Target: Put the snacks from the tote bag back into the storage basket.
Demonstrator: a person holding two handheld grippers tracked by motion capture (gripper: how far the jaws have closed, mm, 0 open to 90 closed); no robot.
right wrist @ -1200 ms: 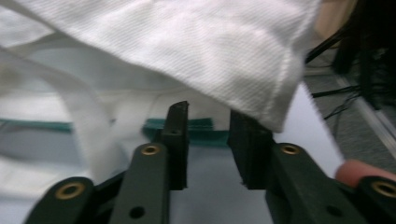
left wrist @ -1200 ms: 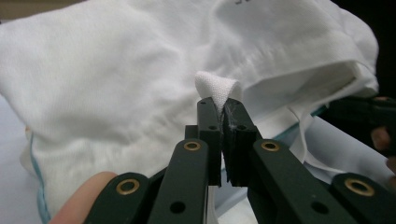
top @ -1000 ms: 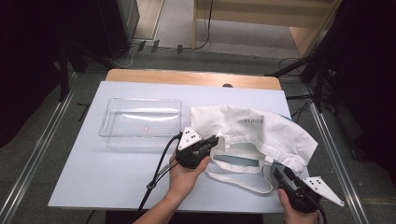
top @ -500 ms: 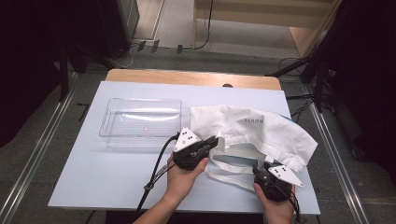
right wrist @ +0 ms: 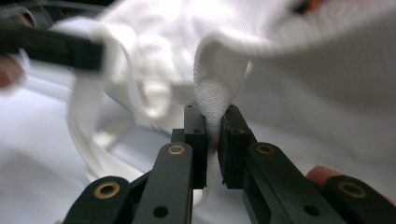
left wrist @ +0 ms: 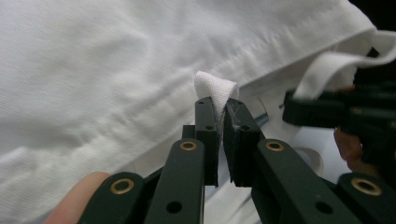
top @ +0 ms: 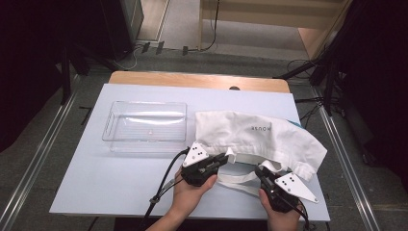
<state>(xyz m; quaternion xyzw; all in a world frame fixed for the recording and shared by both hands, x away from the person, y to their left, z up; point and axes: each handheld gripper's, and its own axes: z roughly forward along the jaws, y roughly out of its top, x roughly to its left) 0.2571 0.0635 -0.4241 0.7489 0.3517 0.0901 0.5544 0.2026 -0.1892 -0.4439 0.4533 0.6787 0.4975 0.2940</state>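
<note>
Now | left gripper [top: 225, 159], right gripper [top: 260, 172]: each pinching white strap [top: 240, 179] | clear tray [top: 146, 126] apparently unobstructed

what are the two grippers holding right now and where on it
Both hold the white cloth bag by its straps: the left gripper pinches a folded strap loop, the right gripper a strap fold, having just closed.

One white cloth bag [top: 260, 137], right of centre in the high view, with two white straps [top: 238, 180] at its lower edge. One clear plastic tray [top: 145, 126], left of centre. Two grippers: the left gripper [top: 222, 160] and the right gripper [top: 261, 172], low in the frame. Two hands, one [top: 192, 190] behind each gripper. One counter [top: 96, 183].
</note>
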